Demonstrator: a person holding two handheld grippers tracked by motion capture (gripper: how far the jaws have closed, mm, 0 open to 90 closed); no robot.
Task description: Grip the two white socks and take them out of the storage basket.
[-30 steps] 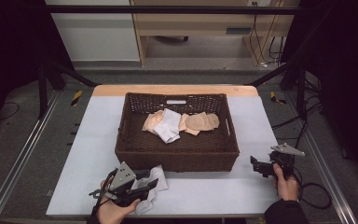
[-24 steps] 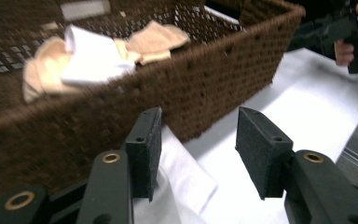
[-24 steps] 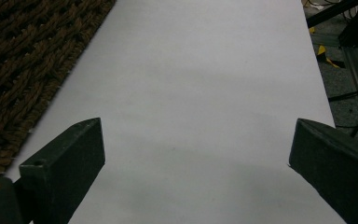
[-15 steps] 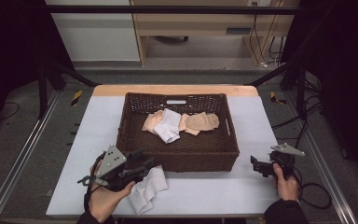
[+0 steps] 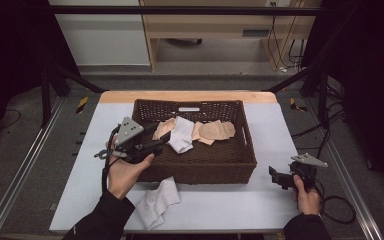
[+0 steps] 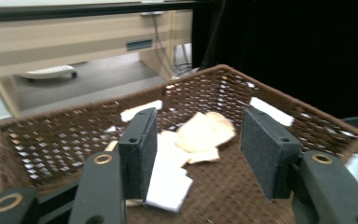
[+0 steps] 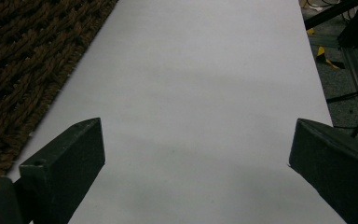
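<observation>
While the left gripper hangs over the near left corner of the wicker basket, its fingers stand apart with nothing between them; they have just been opening further, and the left gripper view looks past the two black pads straight into the basket. Inside lie a folded white cloth and tan cloths beside it – the white one toward the left half of the basket floor, the tan ones spread toward the middle and right, touching and partly overlapping it. In the left gripper view the white cloth sits just beyond the left finger, with a tan cloth farther back. Another white cloth lies crumpled on the worktop, just in front of the basket's near wall and below the left hand, free of either gripper. The right gripper is held low over the worktop at the basket's right front, well apart from the cloths – its fingers are spread wide with bare white worktop between them, and the woven side of the basket runs along the left edge of the right gripper view.
</observation>
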